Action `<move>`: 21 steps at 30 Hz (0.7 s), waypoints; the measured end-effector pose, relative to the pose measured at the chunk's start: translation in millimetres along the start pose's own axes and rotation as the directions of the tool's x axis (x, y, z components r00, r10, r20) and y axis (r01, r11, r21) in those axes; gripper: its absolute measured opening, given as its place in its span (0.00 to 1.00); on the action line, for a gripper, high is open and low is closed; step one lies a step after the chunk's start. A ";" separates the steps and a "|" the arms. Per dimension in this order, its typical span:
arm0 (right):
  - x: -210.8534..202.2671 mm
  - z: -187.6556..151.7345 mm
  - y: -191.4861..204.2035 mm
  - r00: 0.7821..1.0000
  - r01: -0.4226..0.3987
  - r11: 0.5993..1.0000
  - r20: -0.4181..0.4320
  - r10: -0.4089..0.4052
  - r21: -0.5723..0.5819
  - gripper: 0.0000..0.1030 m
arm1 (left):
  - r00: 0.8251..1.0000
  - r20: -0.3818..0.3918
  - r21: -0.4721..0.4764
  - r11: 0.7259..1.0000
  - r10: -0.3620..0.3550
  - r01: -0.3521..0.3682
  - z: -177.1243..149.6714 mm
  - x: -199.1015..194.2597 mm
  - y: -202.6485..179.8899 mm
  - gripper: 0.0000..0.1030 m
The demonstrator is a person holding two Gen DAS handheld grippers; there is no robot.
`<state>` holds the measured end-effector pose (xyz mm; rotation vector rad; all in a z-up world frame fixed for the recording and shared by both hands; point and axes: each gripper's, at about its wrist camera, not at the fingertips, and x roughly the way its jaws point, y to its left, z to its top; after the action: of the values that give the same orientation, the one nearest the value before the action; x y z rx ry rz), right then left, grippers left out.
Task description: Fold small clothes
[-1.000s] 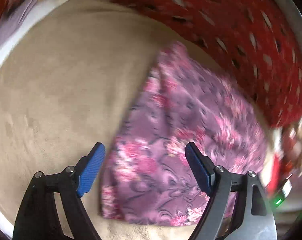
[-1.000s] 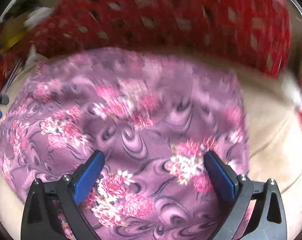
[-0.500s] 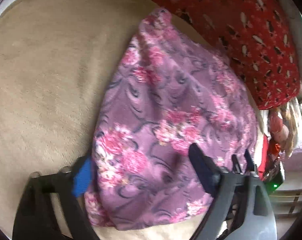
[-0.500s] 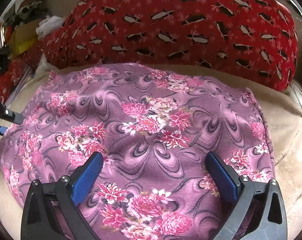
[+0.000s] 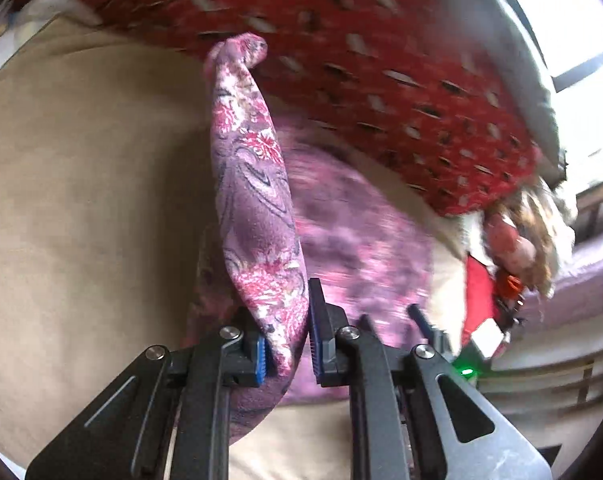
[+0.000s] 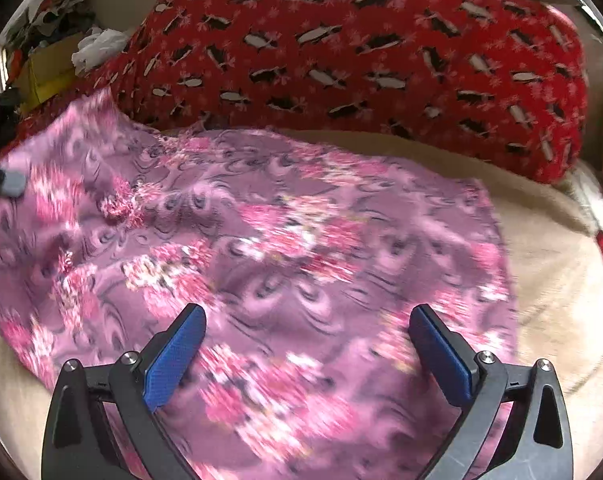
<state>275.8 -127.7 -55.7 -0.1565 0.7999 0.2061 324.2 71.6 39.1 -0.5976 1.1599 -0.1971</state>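
A purple cloth with pink flowers (image 6: 301, 240) lies on a beige blanket (image 5: 81, 200). My left gripper (image 5: 287, 344) is shut on the cloth's left edge (image 5: 253, 200) and holds that edge up as a standing fold. In the right wrist view the lifted edge rises at far left, by the left gripper's tip (image 6: 5, 178). My right gripper (image 6: 305, 356) is open and empty, low over the cloth's near part, its blue pads (image 6: 173, 360) wide apart.
A red pillow with a black and white pattern (image 6: 361, 60) lies along the far side, touching the cloth's far edge. Clutter and a yellow box (image 6: 49, 76) sit at far left. Red items and a device with a green light (image 5: 467, 371) lie to the right.
My left gripper has closed on the cloth's left edge and lifted it off the blanket. My right gripper has stayed open over the cloth.
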 end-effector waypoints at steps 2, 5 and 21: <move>-9.5 -3.9 -13.3 1.000 0.021 1.000 0.006 -0.021 0.015 0.99 | 1.000 -0.006 0.020 1.000 -0.016 0.016 -2.5 3.2 -19.7 0.13; -23.3 -9.5 -37.4 0.998 0.061 0.997 0.015 -0.061 0.043 0.99 | 0.999 -0.024 0.047 0.998 -0.030 0.031 -5.8 17.0 -50.6 0.13; -12.6 -55.5 -93.5 0.997 0.072 0.985 -0.030 -0.068 0.157 1.00 | 0.972 -0.232 0.038 0.999 0.029 -0.021 -43.9 133.2 -92.8 0.26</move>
<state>251.4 -231.8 -79.0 -0.0376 0.8307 0.0736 352.6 -79.4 -29.3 -0.5380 1.3874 -0.2711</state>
